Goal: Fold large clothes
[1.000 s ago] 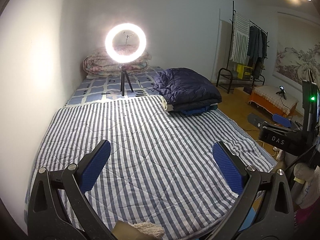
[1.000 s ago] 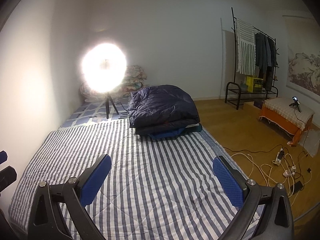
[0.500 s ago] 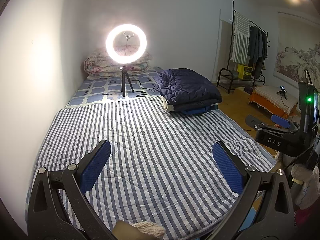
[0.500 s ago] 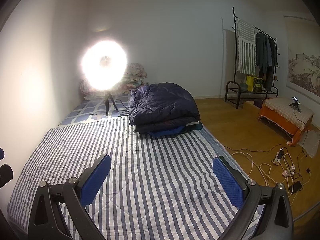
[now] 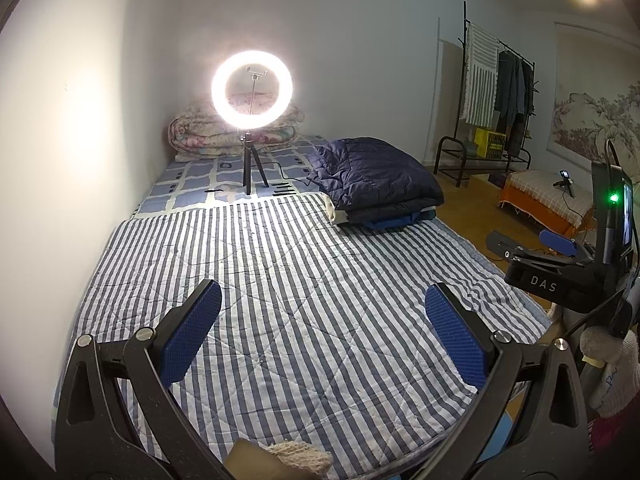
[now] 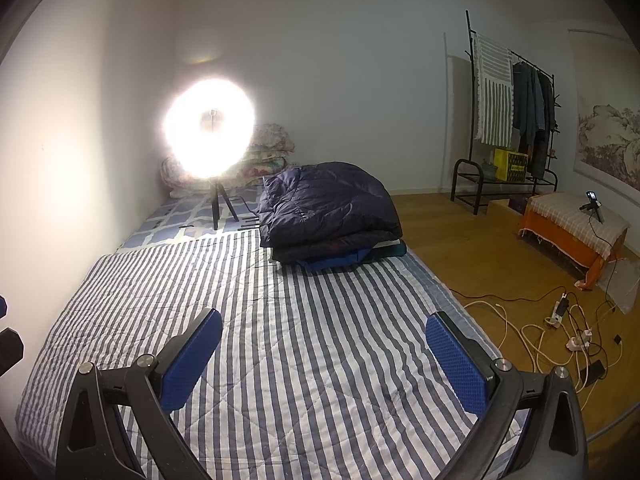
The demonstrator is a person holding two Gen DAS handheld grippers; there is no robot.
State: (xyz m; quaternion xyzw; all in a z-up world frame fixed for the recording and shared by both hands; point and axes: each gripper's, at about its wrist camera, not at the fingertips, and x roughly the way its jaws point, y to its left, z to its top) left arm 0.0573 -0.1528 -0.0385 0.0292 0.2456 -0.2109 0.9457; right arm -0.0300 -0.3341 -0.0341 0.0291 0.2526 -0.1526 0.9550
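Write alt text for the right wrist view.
The right gripper hangs open and empty over a blue-and-white striped quilt spread on a bed. A folded navy puffer coat tops a pile at the far side, beside a glaring ring light.

- "DAS" in pale capital letters stands on the side of the black body of the right gripper [image 5: 558,249], seen at the right edge of the left wrist view.
- The yellow box [image 6: 510,164] on the clothes rack's lower shelf bears dark print, too small to read.
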